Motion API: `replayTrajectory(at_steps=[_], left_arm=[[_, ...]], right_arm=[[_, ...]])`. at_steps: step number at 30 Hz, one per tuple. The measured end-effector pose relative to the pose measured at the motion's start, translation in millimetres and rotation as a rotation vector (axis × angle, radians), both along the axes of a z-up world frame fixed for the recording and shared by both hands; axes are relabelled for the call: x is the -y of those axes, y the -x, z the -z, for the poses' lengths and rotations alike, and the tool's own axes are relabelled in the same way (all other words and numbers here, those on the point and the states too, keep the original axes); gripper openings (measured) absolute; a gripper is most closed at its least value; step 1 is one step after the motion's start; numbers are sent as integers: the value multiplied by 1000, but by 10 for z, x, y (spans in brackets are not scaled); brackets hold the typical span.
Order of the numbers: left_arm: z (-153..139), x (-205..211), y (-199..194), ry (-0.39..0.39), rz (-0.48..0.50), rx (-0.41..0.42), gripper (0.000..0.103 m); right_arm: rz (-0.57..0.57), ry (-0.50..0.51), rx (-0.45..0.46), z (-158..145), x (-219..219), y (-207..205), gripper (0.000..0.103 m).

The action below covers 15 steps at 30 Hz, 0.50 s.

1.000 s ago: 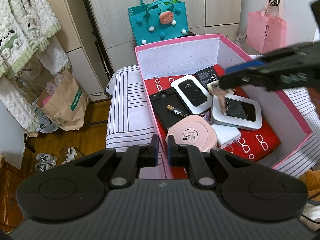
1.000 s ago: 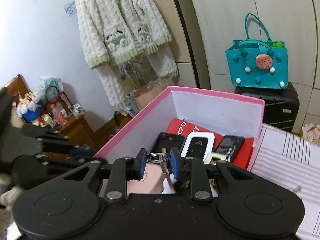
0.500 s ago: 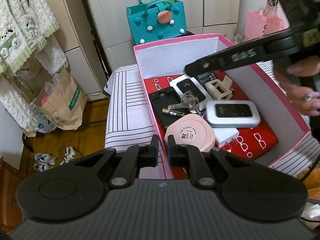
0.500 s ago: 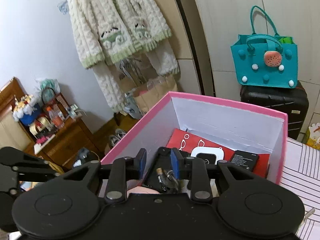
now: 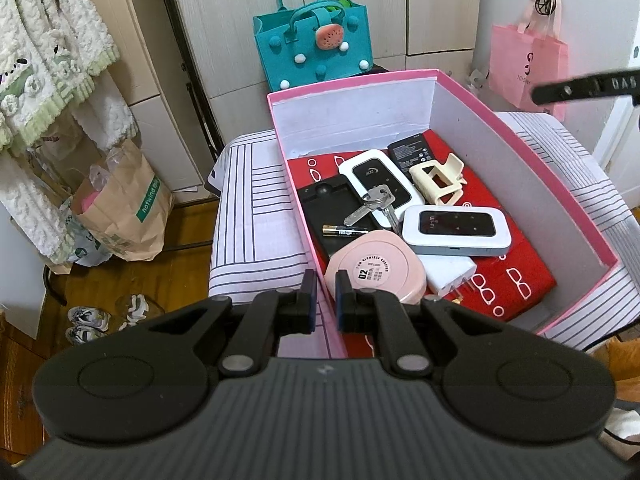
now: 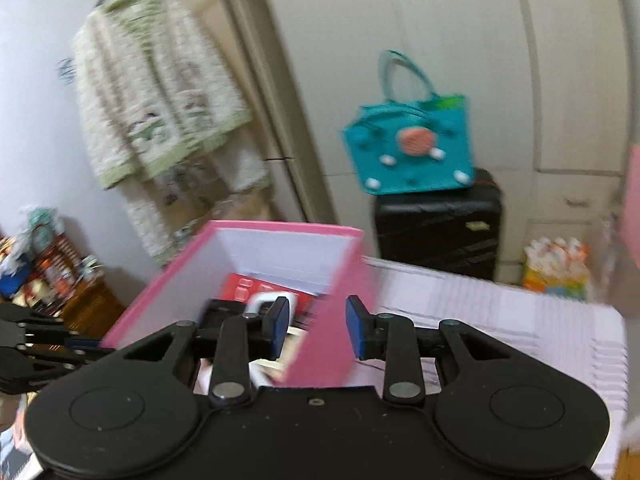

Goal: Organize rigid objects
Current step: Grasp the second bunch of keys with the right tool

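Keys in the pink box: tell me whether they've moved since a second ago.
Yes. The keys now lie on the black case inside the pink box, left of where they hung over the silver wifi router.

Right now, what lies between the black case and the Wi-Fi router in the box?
In the left wrist view, the keys and a battery lie between the black case and the Wi-Fi router; the keys overlap the case's edge.

Pink box (image 5: pixel 520 148) with white inner walls, red lining (image 5: pixel 516 276) printed with white glasses, pale pink compact (image 5: pixel 374 270), cream clip (image 5: pixel 438 178), silver keys (image 5: pixel 372 204), teal bag (image 5: pixel 316 46), white cloth (image 5: pixel 256 216) with dark stripes
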<state>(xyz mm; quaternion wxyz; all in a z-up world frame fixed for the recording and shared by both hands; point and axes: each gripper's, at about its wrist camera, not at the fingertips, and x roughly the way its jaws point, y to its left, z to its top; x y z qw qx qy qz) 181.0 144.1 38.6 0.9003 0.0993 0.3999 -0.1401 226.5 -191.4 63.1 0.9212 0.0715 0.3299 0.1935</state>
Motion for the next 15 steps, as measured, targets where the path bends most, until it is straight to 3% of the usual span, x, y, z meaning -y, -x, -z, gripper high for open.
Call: replayTrajectory(at_steps=[4,11,15], left_arm=[[2,0,4,-2,0,-1,8],[1,-1,11,-6,-1,-1,8],[2,-3,12,-8,0,0,9]], right_arm=[[42,10,-51,255,203,-29,36],[120,119,-105,791,280,-187,36],[122,105,-133,990,284,-334,36]])
